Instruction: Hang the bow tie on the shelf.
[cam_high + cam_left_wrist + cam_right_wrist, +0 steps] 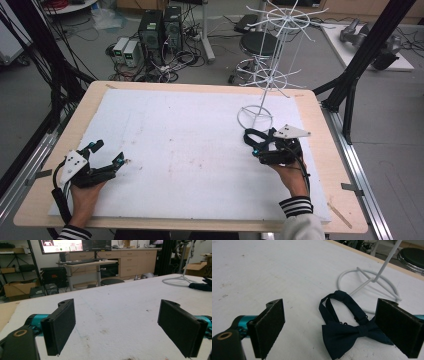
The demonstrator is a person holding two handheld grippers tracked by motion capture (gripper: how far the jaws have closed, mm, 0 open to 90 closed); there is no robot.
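table (320, 165) of pale wood, covered by white foam sheet (185, 150), faintly stained and scuffed. white wire rack (272, 60) upright at far right of sheet, ring base flat on foam. left hand (85, 197) low at near left, left gripper (107, 155) angled forward, jaws spread wide, empty. right hand (292, 180) at near right, right gripper (332, 327) pointing toward rack base, jaws wide apart, gripping nothing. dark navy bow tie (352, 330) flat on foam between those jaws, strap looped toward ring base.

Dark navy bow tie (352, 333) lies flat beside white wire stand (372, 280).
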